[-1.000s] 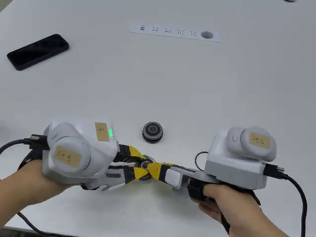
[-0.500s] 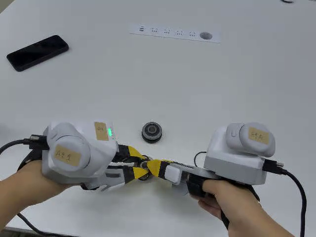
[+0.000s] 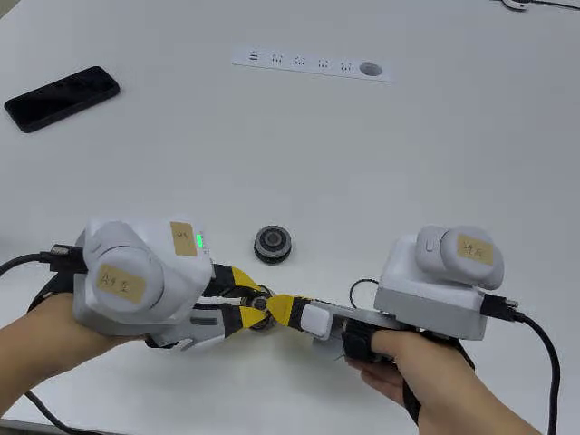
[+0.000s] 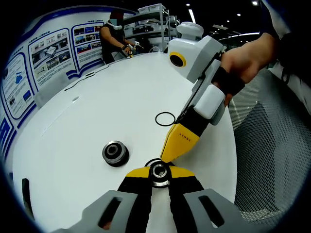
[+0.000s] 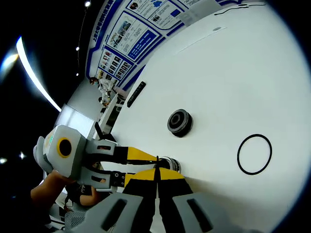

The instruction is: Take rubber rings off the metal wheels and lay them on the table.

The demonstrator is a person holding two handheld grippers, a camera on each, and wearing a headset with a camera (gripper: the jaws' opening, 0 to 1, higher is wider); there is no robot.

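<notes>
Left gripper (image 3: 248,306): jaws clamped on a metal wheel (image 4: 159,172), pointing toward its partner. Right gripper (image 3: 279,309): jaws pressed together, tips touching the rim of that wheel, just beside the left's tips. Left hand (image 3: 43,333) and right hand (image 3: 419,361) grip the bodies, forearms angled inward.

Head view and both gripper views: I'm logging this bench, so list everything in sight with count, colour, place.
metal wheels: two, dark, silvery hubs; one free mid-table, one gripped
rubber ring: one, black, flat on table
phone: one, black, far left
power strip: one, white, far side
table: one, white
left hand-held gripper: white, yellow tips, shut on a wheel
right hand-held gripper: white, yellow tips, shut at that wheel's rim
</notes>
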